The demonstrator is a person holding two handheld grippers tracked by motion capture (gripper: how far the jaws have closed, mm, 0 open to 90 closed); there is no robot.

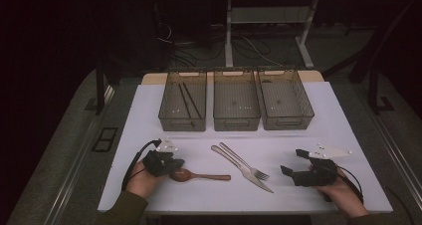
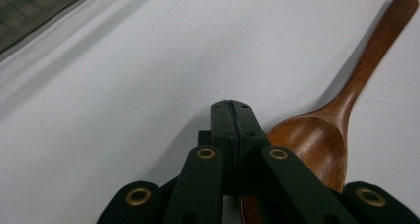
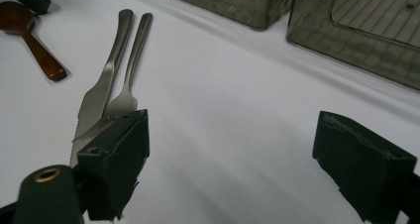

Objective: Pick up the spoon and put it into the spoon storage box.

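Spoon (image 2: 317, 144) just beside the closed left fingers (image 2: 233, 120): reddish-brown wood, smooth, soft sheen in the bowl. Knife (image 3: 101, 92) and fork (image 3: 130, 80) by the right fingers (image 3: 119, 149): brushed metal, dull gleam. Fingers matt black, pads rough-edged. Tabletop (image 1: 298, 135) matt white. Bins (image 1: 236, 105) smoky translucent plastic.

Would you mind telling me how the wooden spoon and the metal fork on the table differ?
The wooden spoon is reddish-brown and matte; the fork is silvery and reflective. The wooden spoon lies alone, roughly level across the high view, its bowl beside the shut left tongs; the fork lies diagonally, side by side with a knife, nearer the open right tongs. Both rest flat on the white table, outside the three bins.
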